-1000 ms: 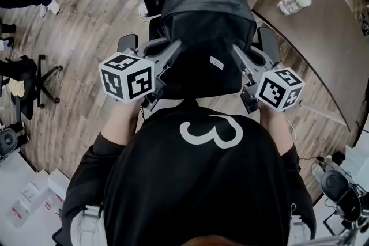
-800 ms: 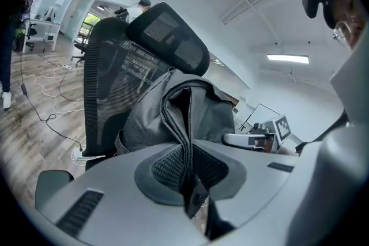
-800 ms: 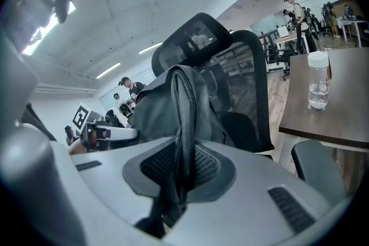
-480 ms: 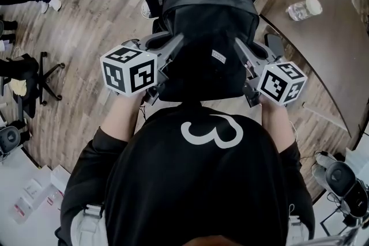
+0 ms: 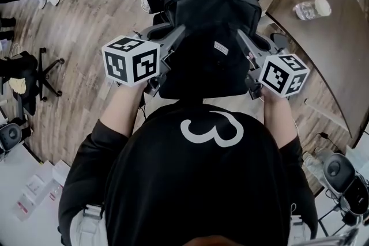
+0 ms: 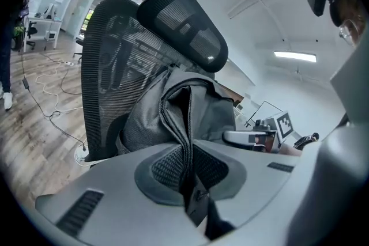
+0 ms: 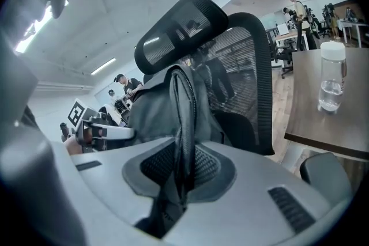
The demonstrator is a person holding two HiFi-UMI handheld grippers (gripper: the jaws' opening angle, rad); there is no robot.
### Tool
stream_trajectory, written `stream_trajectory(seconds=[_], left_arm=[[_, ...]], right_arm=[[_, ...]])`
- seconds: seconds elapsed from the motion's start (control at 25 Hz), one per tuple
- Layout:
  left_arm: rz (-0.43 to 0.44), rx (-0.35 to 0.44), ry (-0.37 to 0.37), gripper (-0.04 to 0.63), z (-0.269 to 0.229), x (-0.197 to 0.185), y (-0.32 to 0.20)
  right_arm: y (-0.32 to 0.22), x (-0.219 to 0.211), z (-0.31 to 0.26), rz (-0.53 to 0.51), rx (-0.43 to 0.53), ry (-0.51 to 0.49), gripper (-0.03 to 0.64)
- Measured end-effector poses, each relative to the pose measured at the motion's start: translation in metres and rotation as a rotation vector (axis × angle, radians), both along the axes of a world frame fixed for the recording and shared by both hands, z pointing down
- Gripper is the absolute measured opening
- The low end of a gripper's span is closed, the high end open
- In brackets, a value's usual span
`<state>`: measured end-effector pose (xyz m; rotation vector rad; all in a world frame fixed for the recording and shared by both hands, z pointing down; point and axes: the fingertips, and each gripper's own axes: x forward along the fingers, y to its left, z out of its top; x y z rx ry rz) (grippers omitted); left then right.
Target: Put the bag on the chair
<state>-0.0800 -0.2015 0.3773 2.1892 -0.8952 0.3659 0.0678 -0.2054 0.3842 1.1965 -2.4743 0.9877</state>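
Right gripper [image 7: 181,171] has its jaws pinched tight on a fold of the grey bag [image 7: 154,112], right in front of the black mesh chair [image 7: 253,66]. Left gripper [image 7: 101,131] shows at the bag's far side. A water bottle [image 7: 332,75] stands on the table [image 7: 326,127], off right.

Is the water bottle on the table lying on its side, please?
No, the water bottle stands upright on the table.

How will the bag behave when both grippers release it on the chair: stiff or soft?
Probably soft: the bag creases where the left gripper pinches its fabric. It may slump once released, though the chair back behind it could prop it. It bulges, so perhaps not very light.
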Motion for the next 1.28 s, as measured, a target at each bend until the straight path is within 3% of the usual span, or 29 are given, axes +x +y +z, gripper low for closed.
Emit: stream_trajectory(seconds=[1.28], left_arm=[[0.028, -0.067, -0.054, 0.046, 0.086, 0.019, -0.035]], right_arm=[[-0.041, 0.020, 0.090, -0.002, -0.094, 0.039, 0.063]])
